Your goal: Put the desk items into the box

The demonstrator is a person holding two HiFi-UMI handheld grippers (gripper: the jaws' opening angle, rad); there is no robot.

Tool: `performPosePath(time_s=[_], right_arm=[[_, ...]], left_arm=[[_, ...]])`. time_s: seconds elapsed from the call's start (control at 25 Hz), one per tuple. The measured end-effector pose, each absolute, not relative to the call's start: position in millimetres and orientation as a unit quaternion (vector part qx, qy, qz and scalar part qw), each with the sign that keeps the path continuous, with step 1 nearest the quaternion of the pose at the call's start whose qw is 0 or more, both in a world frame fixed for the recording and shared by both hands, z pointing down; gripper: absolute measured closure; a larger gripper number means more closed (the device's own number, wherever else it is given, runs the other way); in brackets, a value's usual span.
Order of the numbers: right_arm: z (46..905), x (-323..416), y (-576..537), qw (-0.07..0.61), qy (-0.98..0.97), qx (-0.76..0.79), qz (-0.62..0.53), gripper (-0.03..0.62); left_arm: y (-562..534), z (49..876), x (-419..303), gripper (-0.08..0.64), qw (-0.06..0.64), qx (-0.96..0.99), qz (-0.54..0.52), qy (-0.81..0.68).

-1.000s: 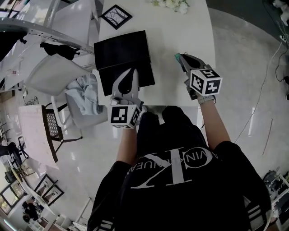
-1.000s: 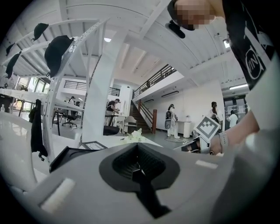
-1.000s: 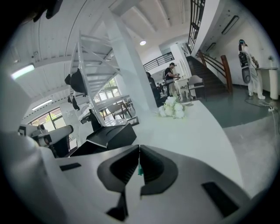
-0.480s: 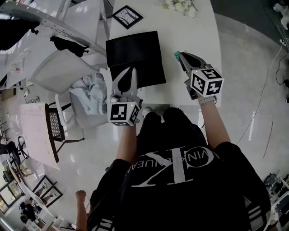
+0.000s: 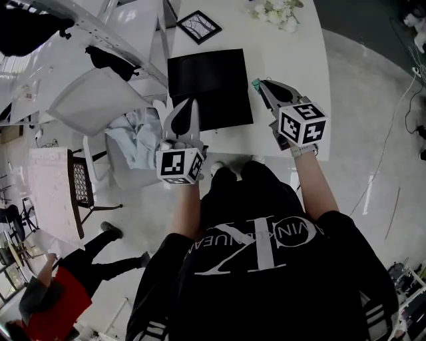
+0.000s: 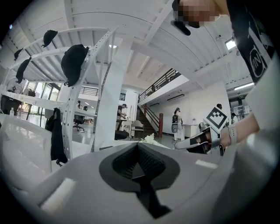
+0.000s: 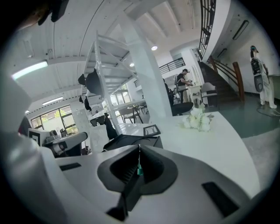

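A black box (image 5: 210, 76) lies on the white table (image 5: 293, 53); the right gripper view shows it too (image 7: 127, 141). My right gripper (image 5: 258, 85) hovers just off the box's right edge, shut on a thin green item (image 5: 255, 83). That green item shows as a sliver between the closed jaws (image 7: 139, 168) of the right gripper (image 7: 139, 151). My left gripper (image 5: 189, 104) is over the box's near left part. Its jaws (image 6: 137, 146) are pressed together with nothing seen between them.
A small black picture frame (image 5: 199, 26) and white flowers (image 5: 276, 10) sit at the table's far end. White chairs (image 5: 93, 100) with clothes (image 5: 136, 136) stand left of the table. A person in red (image 5: 56, 296) walks on the floor at lower left.
Both grippers have shifted left relative to the table, so the right gripper's tip is now at the box's right edge. A person in red has walked in at lower left.
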State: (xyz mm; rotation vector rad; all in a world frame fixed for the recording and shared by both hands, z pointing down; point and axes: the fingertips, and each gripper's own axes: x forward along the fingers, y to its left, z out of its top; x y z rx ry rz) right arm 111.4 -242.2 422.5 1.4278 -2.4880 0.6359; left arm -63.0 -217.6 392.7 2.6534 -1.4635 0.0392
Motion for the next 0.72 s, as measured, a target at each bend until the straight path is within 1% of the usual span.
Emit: performPosePath(time_s=[0.44,0.72], right_arm=[[431.8,67.3,-238.0,0.127,-0.864,0.435,0.221,0.572],[446.2,35.1,-231.6,0.167,-0.880,0.388,0.219,0.572]], left_arm=[[-212.2,402.6,-97.5,0.565,0.068,0.856,0.013,-0.512],[-208.2,411.1,-114.4,0.565,0.078,0.846,0.014,-0.528]])
